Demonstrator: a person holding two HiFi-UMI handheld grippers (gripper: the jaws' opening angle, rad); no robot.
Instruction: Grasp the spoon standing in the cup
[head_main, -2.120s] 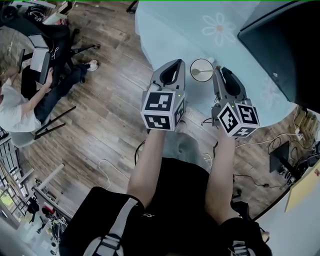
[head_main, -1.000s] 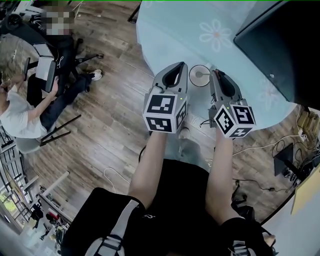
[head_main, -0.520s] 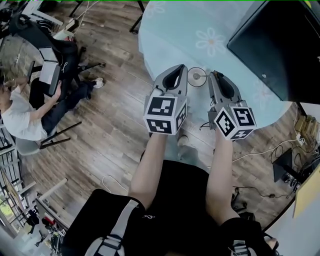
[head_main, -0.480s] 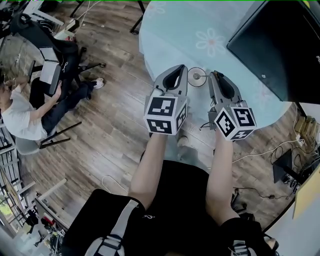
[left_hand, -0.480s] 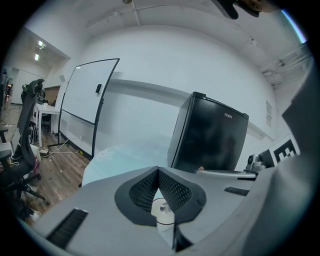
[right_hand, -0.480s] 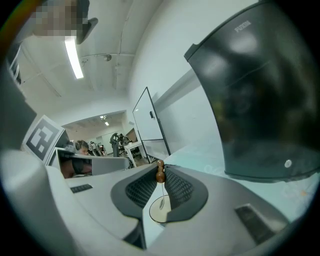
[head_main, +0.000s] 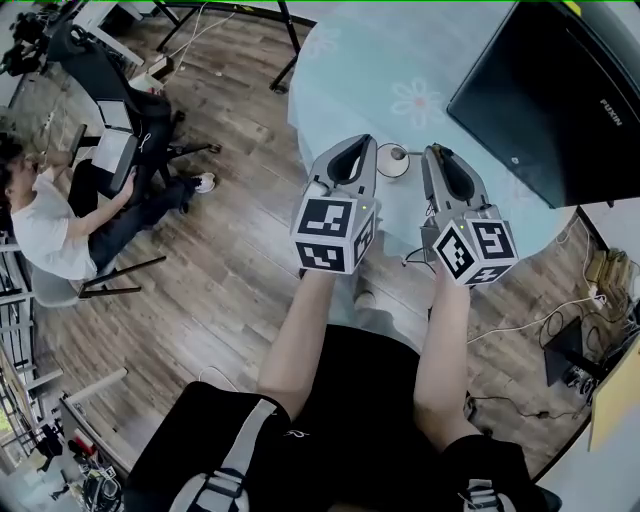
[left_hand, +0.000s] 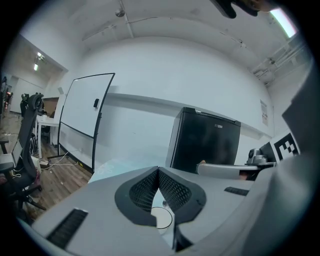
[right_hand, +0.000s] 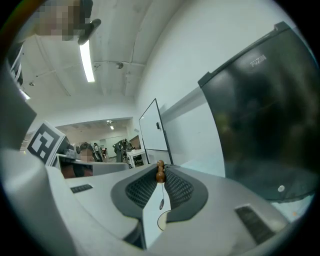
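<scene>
The right gripper (head_main: 432, 151), just right of the white cup (head_main: 389, 166) on the pale-blue bench (head_main: 350, 70), has its jaws clamped on the brown handle tip of the spoon (right_hand: 160, 175), whose bowl end reaches the cup. The left gripper (left_hand: 158, 170), just left of the cup, keeps its jaws closed on nothing.

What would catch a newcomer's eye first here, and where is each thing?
Two tools bearing black-and-white marker cubes fill the middle of the head view, the left hand-held gripper and the right hand-held gripper, at the near edge of a pale blue daisy-print table. The right one pinches the brown handle tip of the spoon, above a white cup. A big black cabinet looms at upper right.
</scene>
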